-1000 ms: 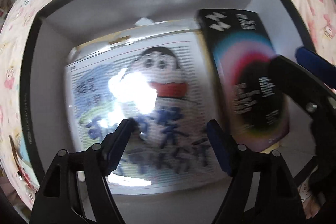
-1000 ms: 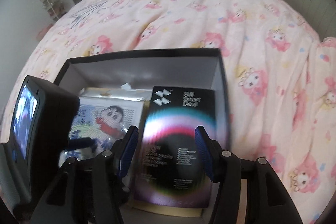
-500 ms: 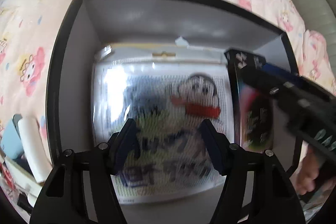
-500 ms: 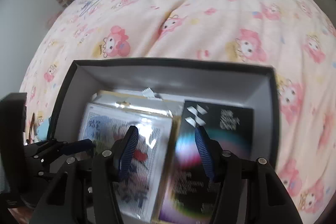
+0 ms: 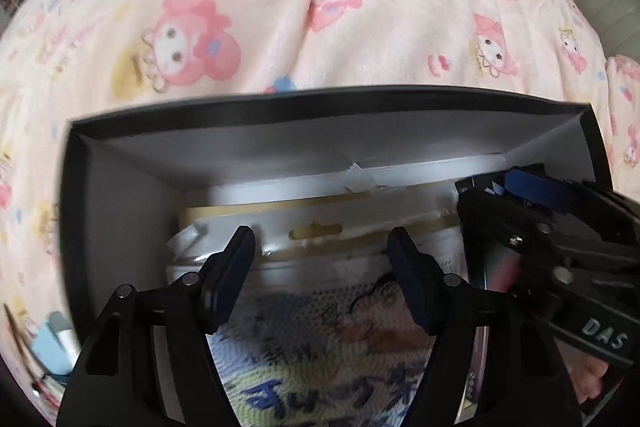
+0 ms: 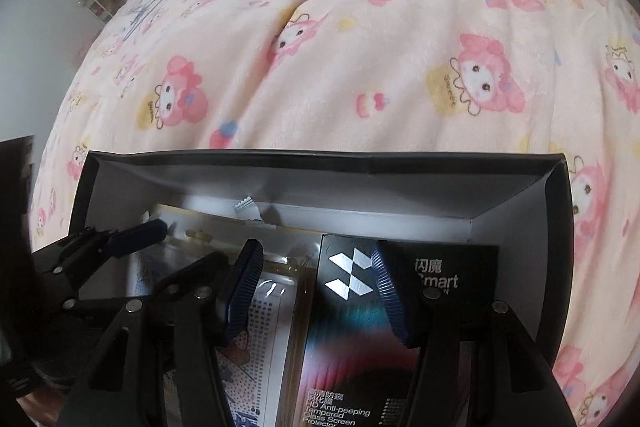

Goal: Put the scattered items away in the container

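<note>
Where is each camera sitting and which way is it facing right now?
Left wrist: on the left gripper, aimed steeply down at the cartoon packet; its own fingers and the right gripper show, jaws opening.
Right wrist: on the right gripper, looking down at the black screen protector pack; its fingers show.
Shared: the black box and pink blanket.

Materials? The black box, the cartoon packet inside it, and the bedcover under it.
Black box: looks like matte cardboard, with creased corners and a grey inner face.
Cartoon packet: probably clear glossy plastic film over printed card; it shows glare and a hang slot.
Bedcover: soft fleece-like fabric, fuzzy with folds.
</note>
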A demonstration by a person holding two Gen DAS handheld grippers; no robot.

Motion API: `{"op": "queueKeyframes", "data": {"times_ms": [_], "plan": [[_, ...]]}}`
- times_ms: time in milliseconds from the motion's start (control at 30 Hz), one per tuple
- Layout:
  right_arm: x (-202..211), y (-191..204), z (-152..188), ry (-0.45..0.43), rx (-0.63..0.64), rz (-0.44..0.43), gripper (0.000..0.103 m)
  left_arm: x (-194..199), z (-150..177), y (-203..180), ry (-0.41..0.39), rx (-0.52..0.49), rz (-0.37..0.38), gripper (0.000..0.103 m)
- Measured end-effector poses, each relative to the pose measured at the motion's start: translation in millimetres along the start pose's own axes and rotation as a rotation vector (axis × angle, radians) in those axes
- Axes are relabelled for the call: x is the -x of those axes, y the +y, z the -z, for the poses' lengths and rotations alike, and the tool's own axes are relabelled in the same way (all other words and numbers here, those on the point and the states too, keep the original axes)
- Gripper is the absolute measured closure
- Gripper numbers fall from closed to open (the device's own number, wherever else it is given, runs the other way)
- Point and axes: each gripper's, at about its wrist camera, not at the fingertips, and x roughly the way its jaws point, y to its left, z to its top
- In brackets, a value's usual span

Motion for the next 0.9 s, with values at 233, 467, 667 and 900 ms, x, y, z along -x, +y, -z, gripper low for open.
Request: {"op": "queueKeyframes", "data": {"times_ms": [233, 467, 667, 900], "plan": [[5, 0, 8, -0.01, 0.028, 0.026, 0.05, 10, 8, 20, 0.012, 0.051, 0.025, 0.036], [14, 1, 29, 0.029, 0.07, -0.013, 0.05, 41, 28, 21, -0.048, 0.072, 0.109, 0.045], [9, 7, 31, 0.051, 0.076, -0.029, 0.05, 47, 54, 27, 0.025, 0.119, 0.087, 0.052], [13, 15, 19, -0.038, 0.102, -0.021, 0.05, 59, 40, 29, -0.083, 0.125, 0.098, 0.052]]}}
